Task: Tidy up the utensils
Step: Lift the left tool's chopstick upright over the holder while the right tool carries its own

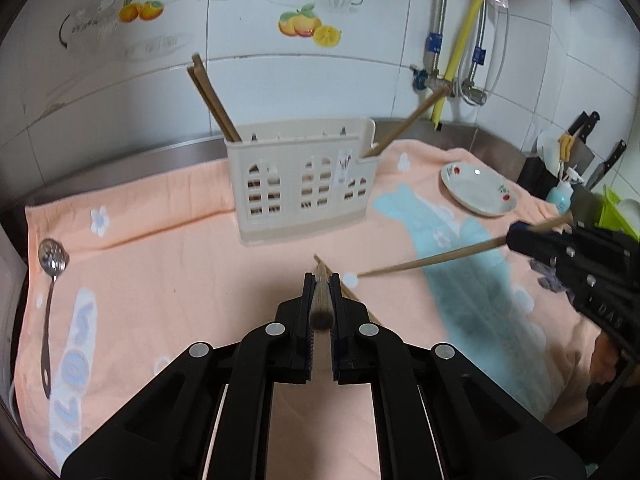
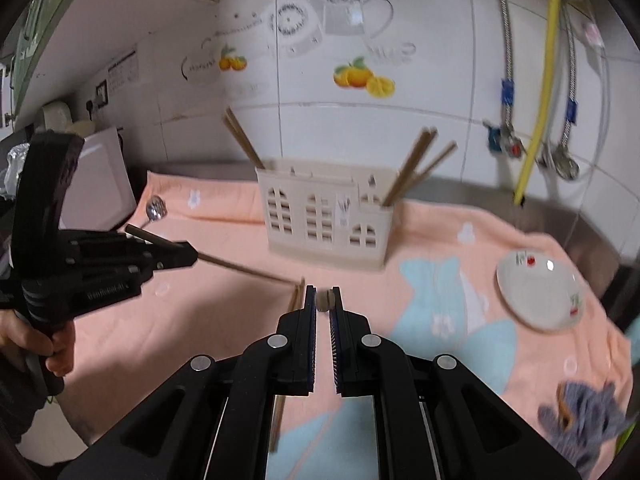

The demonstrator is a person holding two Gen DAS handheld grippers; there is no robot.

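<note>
A cream utensil holder (image 1: 304, 184) (image 2: 324, 216) stands on the peach towel (image 1: 168, 264), with brown chopsticks leaning out at its left end (image 1: 214, 96) and its right end (image 1: 408, 124). My left gripper (image 1: 322, 280) (image 2: 194, 257) is shut on a chopstick (image 1: 321, 308) (image 2: 248, 270), held above the towel in front of the holder. My right gripper (image 2: 323, 294) (image 1: 510, 236) is shut on another chopstick (image 1: 432, 260) (image 2: 324, 300), its tip pointing toward the left one. Loose chopsticks (image 2: 294, 300) lie on the towel below. A perforated metal spoon (image 1: 52, 264) (image 2: 156, 208) lies at the towel's left edge.
A white plate (image 1: 478, 188) (image 2: 538, 292) sits on the towel to the right of the holder. A grey cloth (image 2: 580, 412) lies near the front right. Knives (image 1: 588, 128) and a bottle stand at the far right. Pipes and valves (image 1: 444, 80) run down the tiled wall.
</note>
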